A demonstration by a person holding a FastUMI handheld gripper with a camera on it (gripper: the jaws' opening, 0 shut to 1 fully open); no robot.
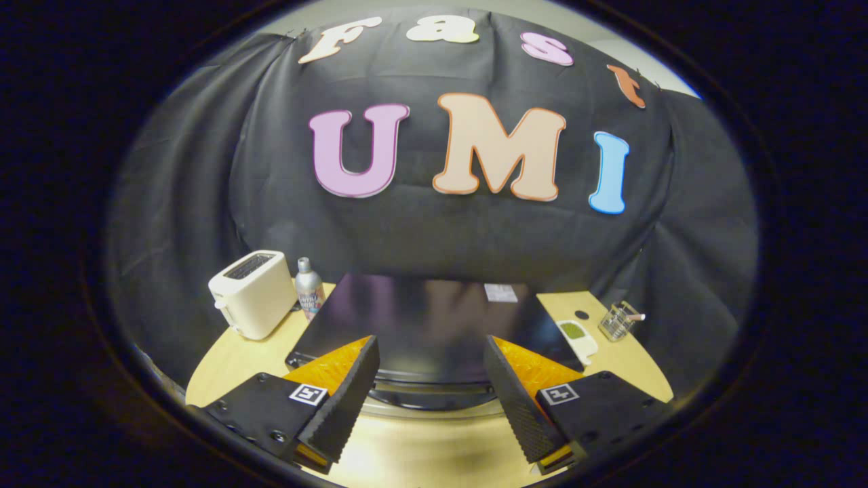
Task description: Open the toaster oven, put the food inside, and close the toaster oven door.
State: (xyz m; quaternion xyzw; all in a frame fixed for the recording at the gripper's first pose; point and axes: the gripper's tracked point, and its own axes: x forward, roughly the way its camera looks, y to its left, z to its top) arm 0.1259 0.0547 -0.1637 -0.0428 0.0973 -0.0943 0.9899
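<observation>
The gripper (431,386) hangs above a light wooden table (434,447) with its two fingers spread wide apart and nothing between them; neither finger touches anything. Just ahead of the fingertips, and reaching well beyond them, stands the toaster oven (420,322), seen from above so that its dark, glossy top panel takes up the space between the fingers. A small pale sticker (500,293) sits on the far right part of that top. At the oven's near edge, between the fingertips, a curved metal bar (434,401) runs across, apparently the door handle; whether the door is shut or ajar cannot be told from this angle. Beyond the left finger, off to the oven's left, a cream pop-up toaster (252,293) stands on the table, with a silver bottle (309,288) upright just beside it, between the toaster and the oven. Beyond the right finger, close to the oven's right side, lies a small white tray holding something green (576,335), likely the food. Farther right stands a clear glass cup (617,322).
</observation>
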